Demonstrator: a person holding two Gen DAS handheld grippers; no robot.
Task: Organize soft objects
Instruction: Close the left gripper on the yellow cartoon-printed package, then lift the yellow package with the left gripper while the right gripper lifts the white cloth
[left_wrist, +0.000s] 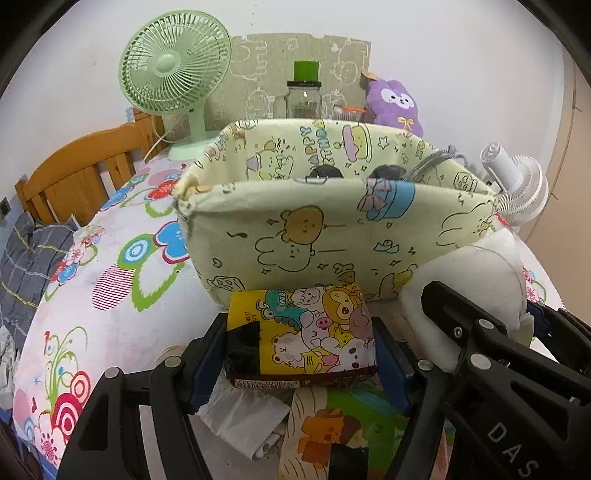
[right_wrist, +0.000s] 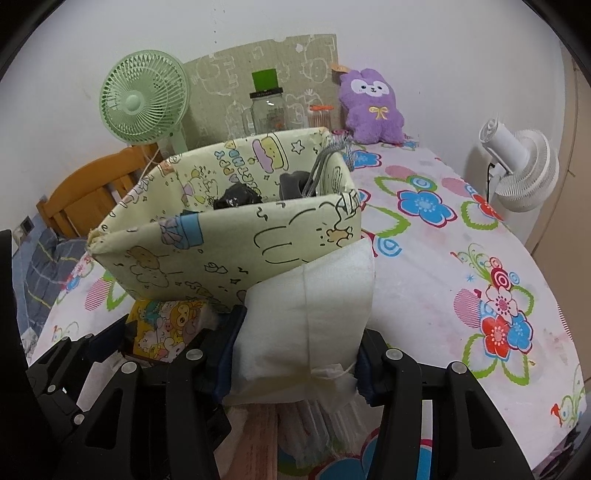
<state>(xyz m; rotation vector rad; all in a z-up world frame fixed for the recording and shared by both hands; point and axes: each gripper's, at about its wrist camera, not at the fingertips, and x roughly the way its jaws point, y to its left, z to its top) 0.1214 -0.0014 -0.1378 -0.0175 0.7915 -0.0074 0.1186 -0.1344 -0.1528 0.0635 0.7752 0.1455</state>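
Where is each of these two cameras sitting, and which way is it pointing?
Left wrist view: on the left gripper, looking along its fingers, which clasp a yellow cartoon packet, toward the fabric bin; the right gripper's black frame shows at its right.
Right wrist view: on the right gripper, which clasps a white soft pouch, facing the same bin; the left gripper shows lower left.
Shared: bin, green fan, purple plush, floral tablecloth.

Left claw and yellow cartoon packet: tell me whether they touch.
Touching. The left wrist view shows the left claw with both blue pads against the yellow cartoon packet's sides.
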